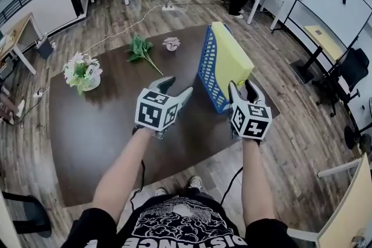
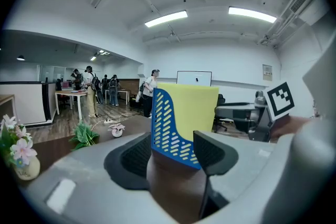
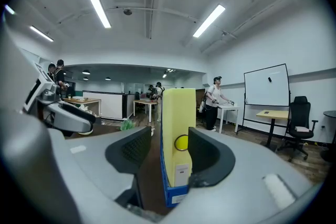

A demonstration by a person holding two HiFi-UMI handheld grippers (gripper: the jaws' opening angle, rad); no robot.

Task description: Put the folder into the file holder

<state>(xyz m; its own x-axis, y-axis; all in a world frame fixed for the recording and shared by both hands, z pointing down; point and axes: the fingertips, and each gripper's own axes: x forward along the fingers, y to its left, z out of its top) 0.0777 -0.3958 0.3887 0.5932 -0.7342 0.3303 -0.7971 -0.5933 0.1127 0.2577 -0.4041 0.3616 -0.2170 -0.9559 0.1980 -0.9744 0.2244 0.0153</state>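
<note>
A yellow folder (image 1: 229, 58) stands upright inside the blue slotted file holder (image 1: 208, 69) on the brown table (image 1: 87, 142), right of centre. My left gripper (image 1: 176, 87) hovers just left of the holder's near end, jaws open and empty. In the left gripper view the holder (image 2: 168, 123) and folder (image 2: 191, 107) show beyond its gap (image 2: 170, 152). My right gripper (image 1: 242, 87) sits at the holder's near right corner, open. In the right gripper view the folder's spine (image 3: 177, 123) stands in the holder (image 3: 170, 191), lined up with the gap (image 3: 169, 144); the pads do not press it.
A white pot of flowers (image 1: 81, 72) stands at the table's left. A green leafy sprig (image 1: 139, 49) and a small pink flower piece (image 1: 171, 42) lie at the far side. Desks, a whiteboard (image 1: 328, 0) and people stand beyond the table.
</note>
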